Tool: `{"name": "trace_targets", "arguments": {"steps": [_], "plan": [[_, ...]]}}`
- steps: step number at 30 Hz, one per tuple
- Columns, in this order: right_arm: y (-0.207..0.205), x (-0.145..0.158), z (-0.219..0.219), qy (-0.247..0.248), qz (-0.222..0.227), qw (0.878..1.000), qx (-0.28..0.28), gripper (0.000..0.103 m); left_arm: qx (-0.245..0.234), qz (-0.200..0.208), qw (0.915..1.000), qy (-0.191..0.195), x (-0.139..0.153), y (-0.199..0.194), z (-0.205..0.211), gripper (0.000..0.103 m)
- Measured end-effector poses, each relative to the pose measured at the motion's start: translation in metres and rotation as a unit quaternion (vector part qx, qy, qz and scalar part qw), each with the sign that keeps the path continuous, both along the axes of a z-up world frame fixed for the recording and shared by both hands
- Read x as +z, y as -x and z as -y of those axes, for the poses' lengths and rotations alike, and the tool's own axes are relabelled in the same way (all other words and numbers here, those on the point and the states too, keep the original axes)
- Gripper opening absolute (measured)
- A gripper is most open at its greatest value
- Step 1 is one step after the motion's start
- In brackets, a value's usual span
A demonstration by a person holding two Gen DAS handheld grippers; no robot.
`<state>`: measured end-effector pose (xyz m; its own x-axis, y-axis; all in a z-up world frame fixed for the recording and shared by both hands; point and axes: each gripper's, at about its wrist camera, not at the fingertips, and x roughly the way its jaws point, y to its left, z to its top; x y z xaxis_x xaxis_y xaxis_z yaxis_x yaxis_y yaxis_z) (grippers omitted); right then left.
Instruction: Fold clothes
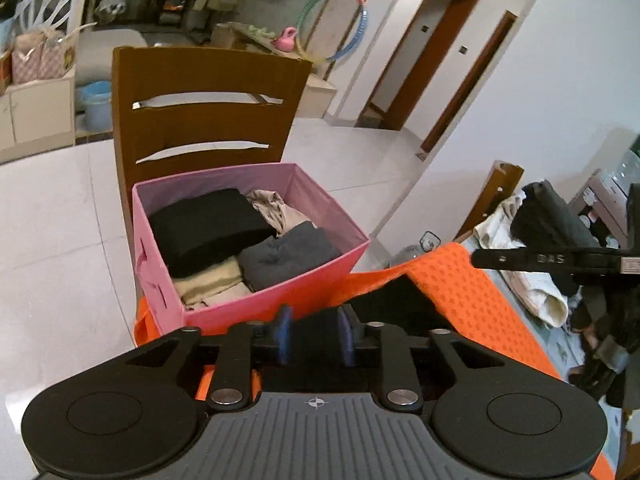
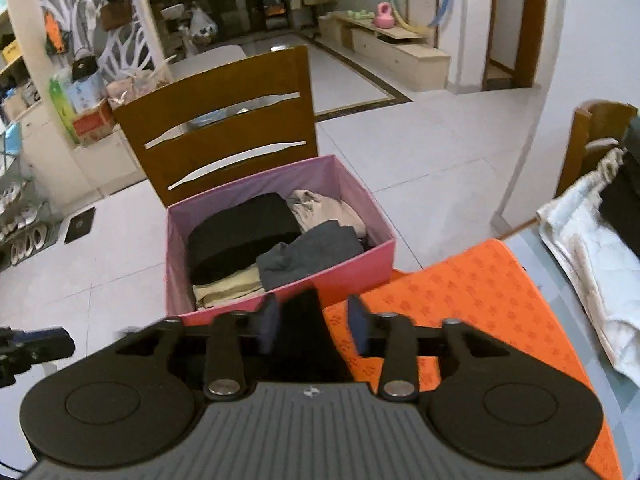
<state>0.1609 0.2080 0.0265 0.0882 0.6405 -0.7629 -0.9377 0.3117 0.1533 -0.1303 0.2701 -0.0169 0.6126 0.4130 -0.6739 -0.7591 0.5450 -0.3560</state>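
A black garment lies on the orange mat at the table's near edge. My left gripper hovers over it, its blue pads apart and pressing on nothing. In the right wrist view, a peak of the same black cloth stands up between the pads of my right gripper. It sits closer to the left pad, the jaws are wide and the grip is open. Beyond the mat, a pink fabric box rests on a wooden chair and holds folded black, grey and beige clothes.
A heap of white and dark clothes lies on the table to the right, in front of a second chair. Pale floor tiles surround the chair. A low cabinet stands by the far wall.
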Motion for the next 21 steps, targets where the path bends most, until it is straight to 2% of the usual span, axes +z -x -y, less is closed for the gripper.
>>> {"name": "trace_targets", "arguments": {"steps": [5, 12, 21], "plan": [[-0.005, 0.010, 0.040, 0.004, -0.003, 1.000, -0.021, 0.045, -0.037, -0.015, 0.9992, 0.007, -0.004, -0.008, -0.001, 0.029], [-0.010, 0.027, 0.136, 0.008, -0.003, 0.995, -0.094, 0.047, -0.104, -0.026, 0.9943, 0.002, -0.006, -0.027, 0.015, 0.031], [0.001, 0.039, 0.276, 0.011, -0.001, 0.975, -0.221, 0.048, -0.204, -0.032, 0.9785, -0.008, 0.000, -0.071, 0.046, 0.036]]}}
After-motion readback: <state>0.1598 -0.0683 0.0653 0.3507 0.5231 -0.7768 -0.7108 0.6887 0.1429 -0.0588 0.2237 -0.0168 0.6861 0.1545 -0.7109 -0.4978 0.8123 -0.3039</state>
